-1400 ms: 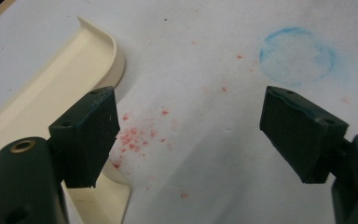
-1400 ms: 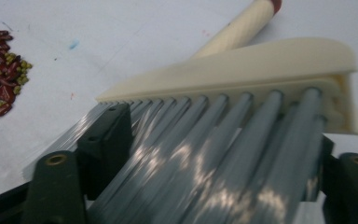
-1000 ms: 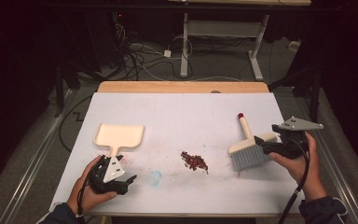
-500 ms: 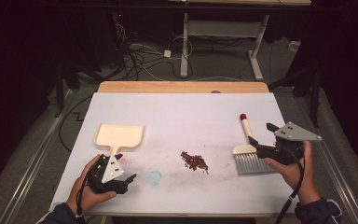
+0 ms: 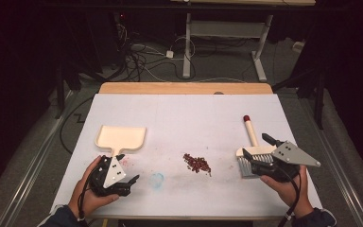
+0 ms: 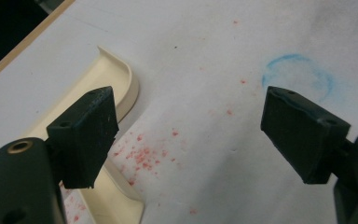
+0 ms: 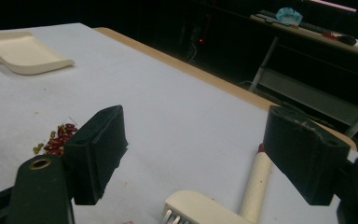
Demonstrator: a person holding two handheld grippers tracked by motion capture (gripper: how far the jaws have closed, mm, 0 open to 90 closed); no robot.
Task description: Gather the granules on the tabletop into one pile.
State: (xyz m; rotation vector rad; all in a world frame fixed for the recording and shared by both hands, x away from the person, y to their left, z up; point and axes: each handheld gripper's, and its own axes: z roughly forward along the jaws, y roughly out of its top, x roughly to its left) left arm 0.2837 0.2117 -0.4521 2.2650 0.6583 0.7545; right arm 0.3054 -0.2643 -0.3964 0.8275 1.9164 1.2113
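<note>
Cream plastic brush (image 5: 251, 142) is lying on the white tabletop (image 5: 189, 118) at the right, its long handle pointing away from the person and ending in a red tip. Its bristles are partly hiding under the right tool (image 5: 260, 156), whose jaws have just been opening and are standing spread around the brush head without pressing it. Left tool (image 5: 125, 184) is resting with jaws spread just beside the dustpan (image 5: 121, 138) handle. Red beans (image 5: 197, 163) are sitting between them.
</note>
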